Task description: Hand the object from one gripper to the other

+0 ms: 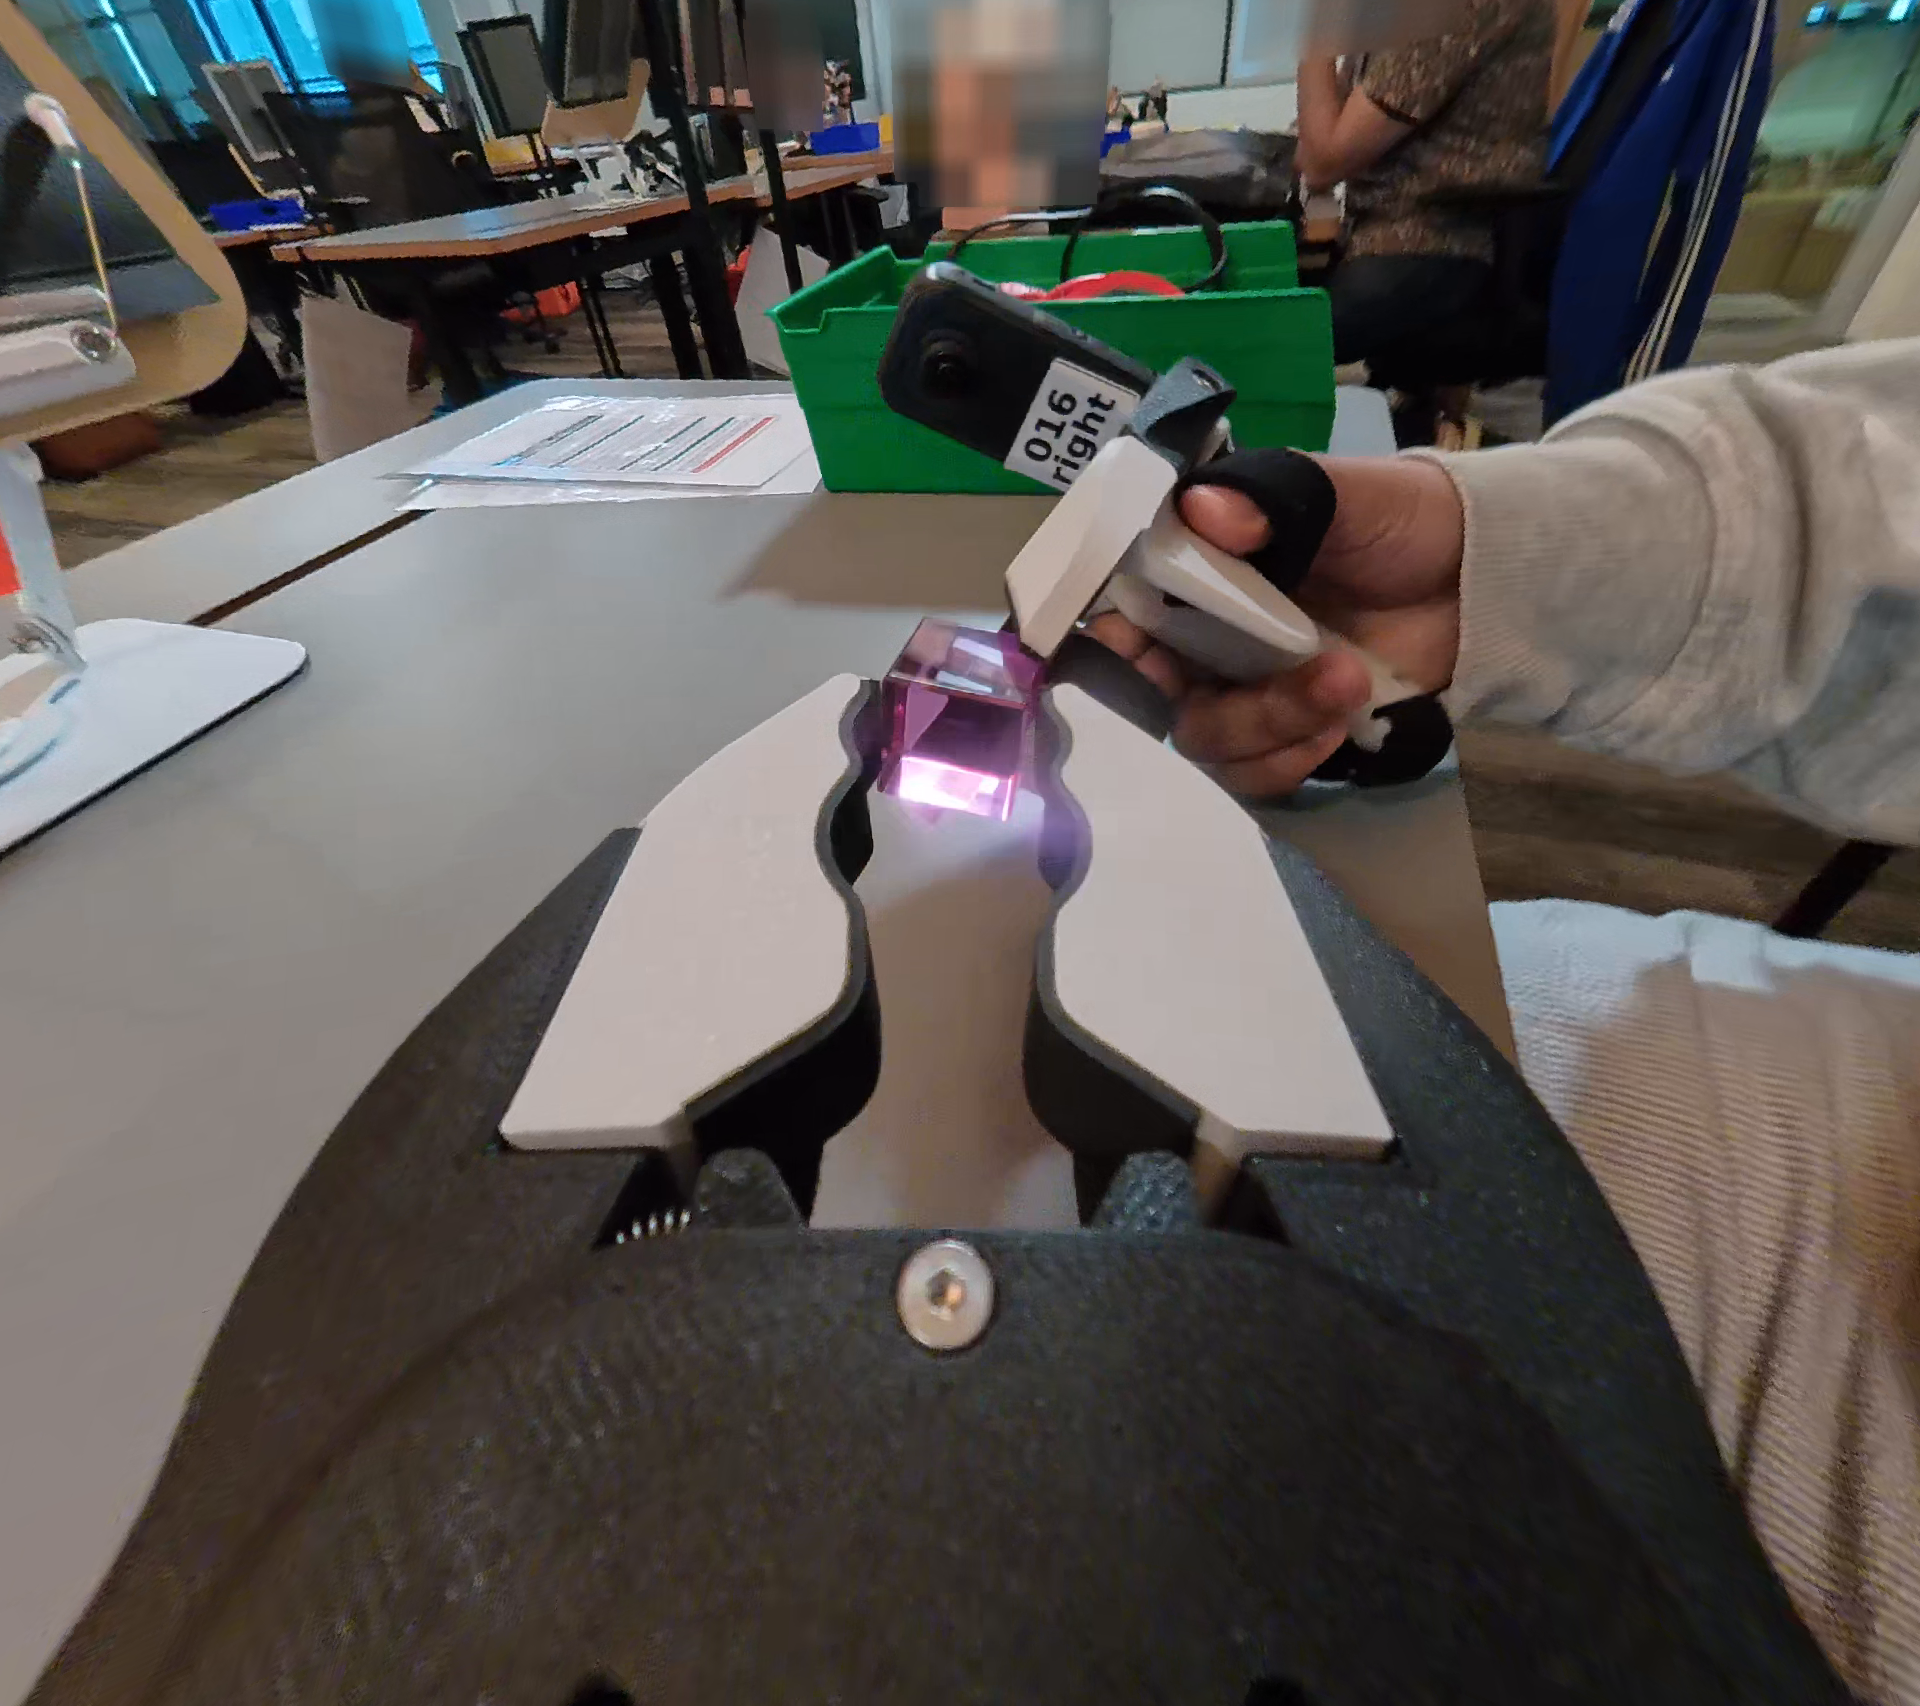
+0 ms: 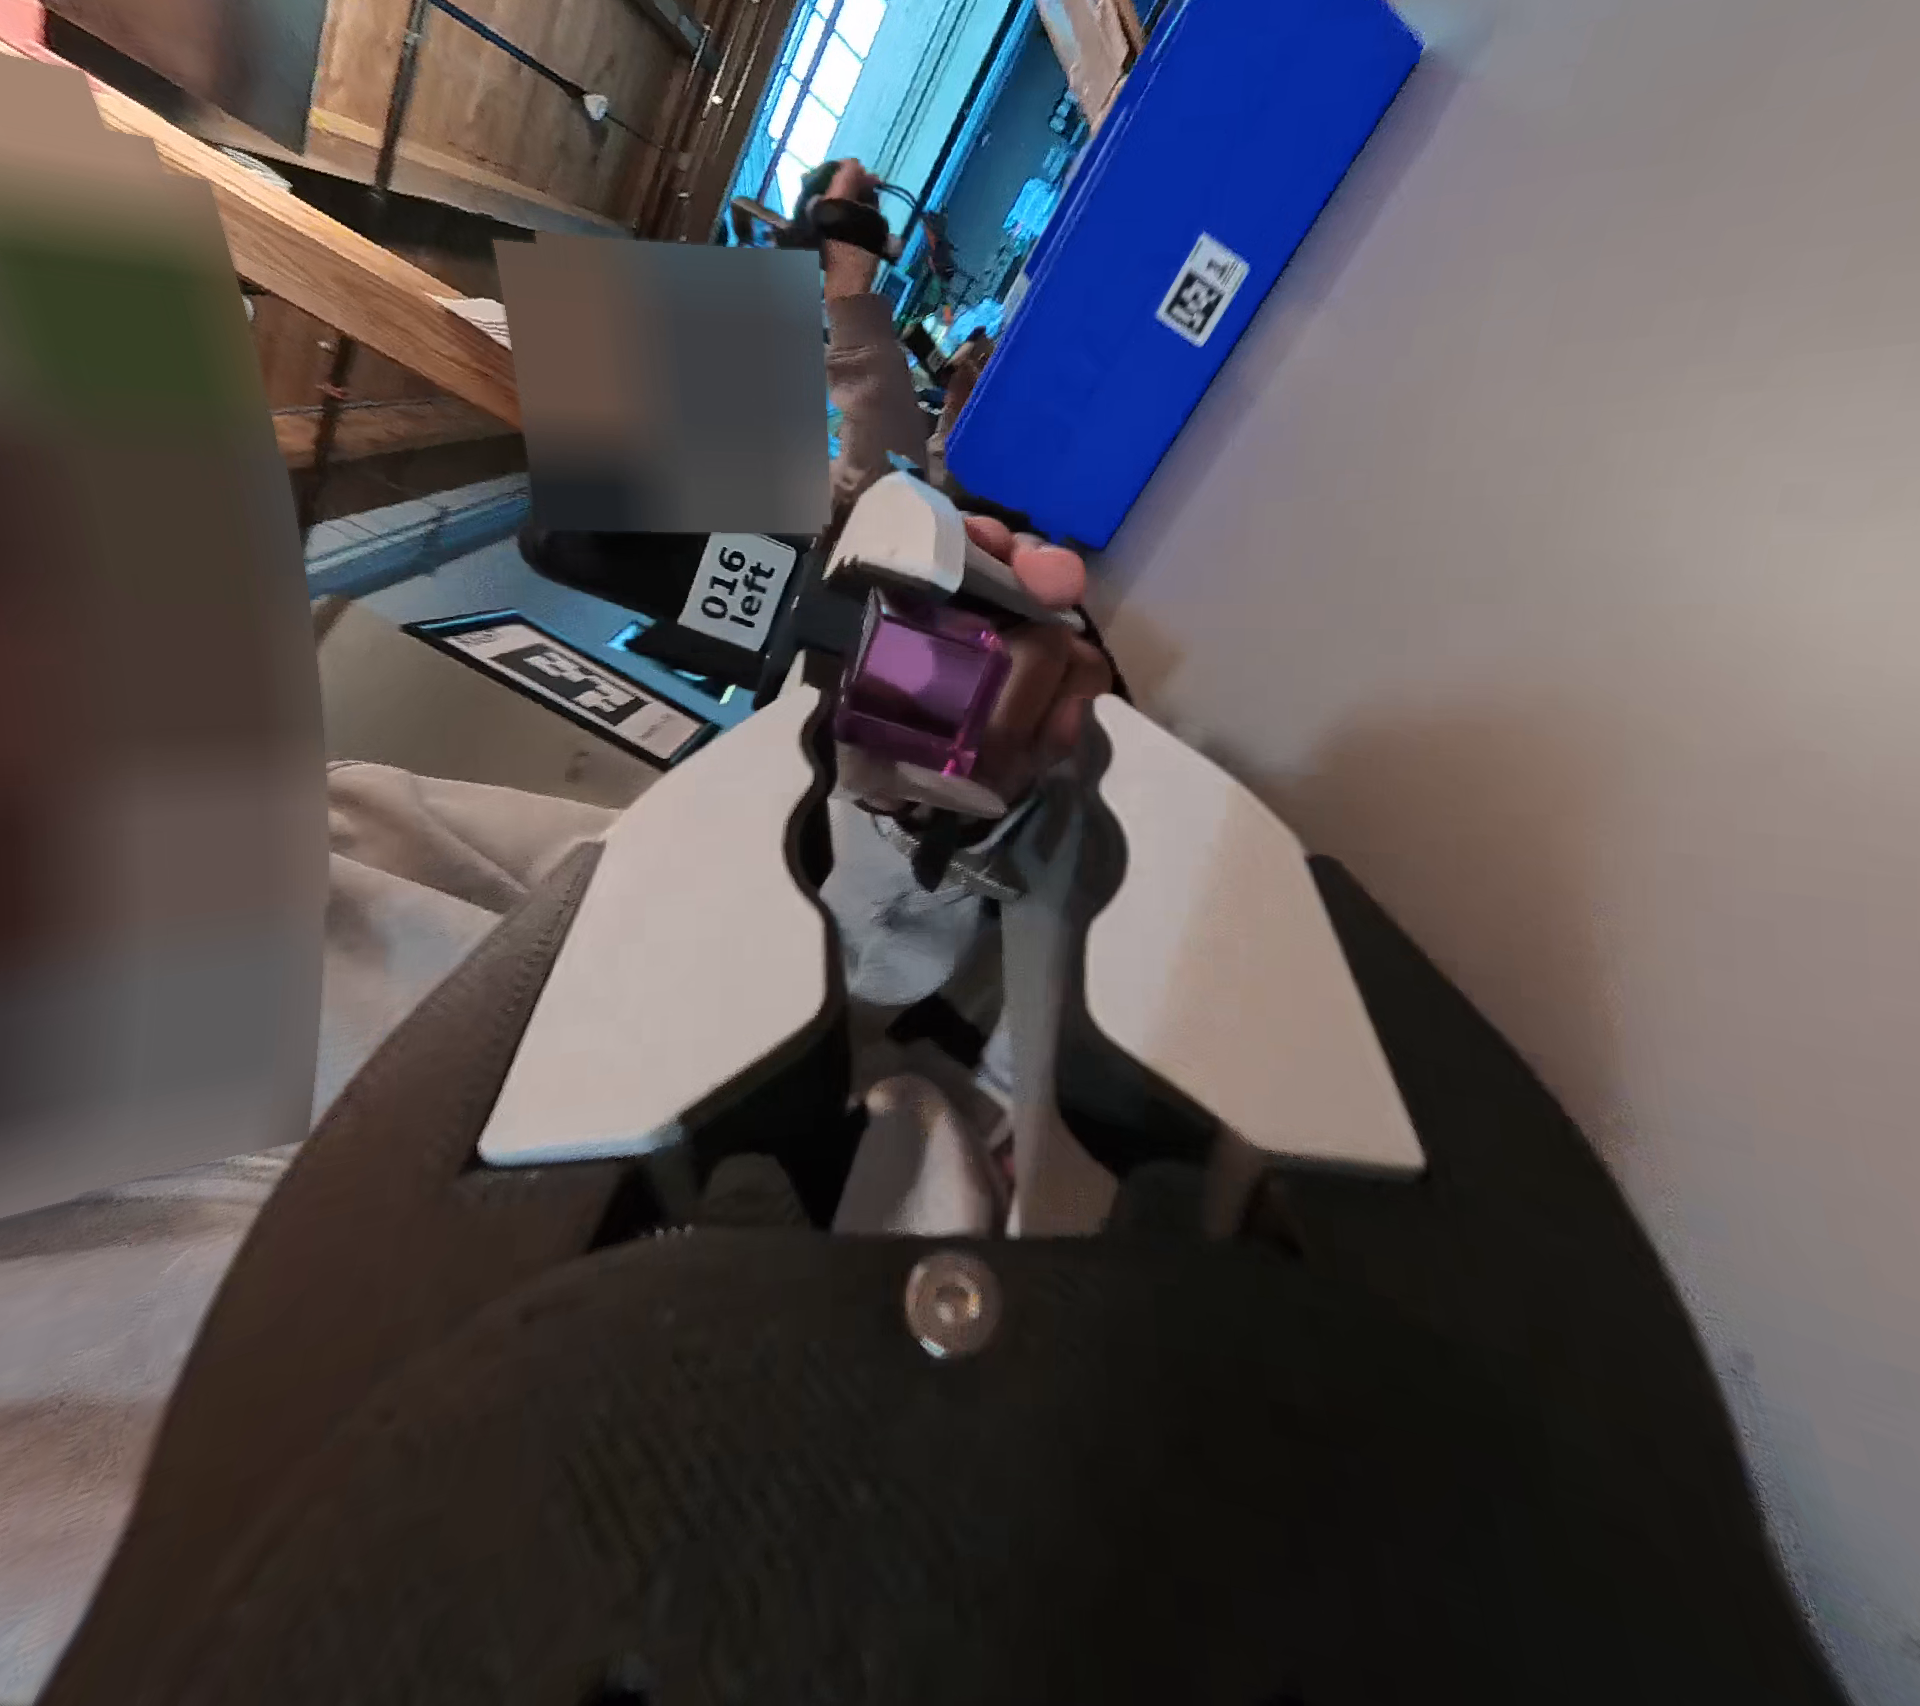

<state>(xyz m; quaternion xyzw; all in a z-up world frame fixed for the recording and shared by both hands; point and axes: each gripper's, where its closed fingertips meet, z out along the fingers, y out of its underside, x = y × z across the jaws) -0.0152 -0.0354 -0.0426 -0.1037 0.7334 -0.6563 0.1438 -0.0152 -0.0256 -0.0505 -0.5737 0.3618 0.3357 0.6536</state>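
A translucent purple cube (image 1: 956, 726) sits between the fingertips of my left gripper (image 1: 951, 711), which is shut on it and holds it above the grey table (image 1: 416, 721). My right gripper (image 1: 1049, 669) comes in from the right, held in a hand, with its upper fingertip at the cube's top right corner. In the right wrist view the right gripper (image 2: 951, 721) is open, its jaws wide apart. The cube (image 2: 920, 685) lies just beyond its tips, nearer the left one, clamped between the left gripper's two white fingers (image 2: 899, 550).
A green bin (image 1: 1060, 368) and printed sheets (image 1: 623, 441) lie at the table's far side. A white stand base (image 1: 135, 700) is at the left. A blue bin (image 2: 1174, 222) stands on the table in the right wrist view. People sit at desks behind.
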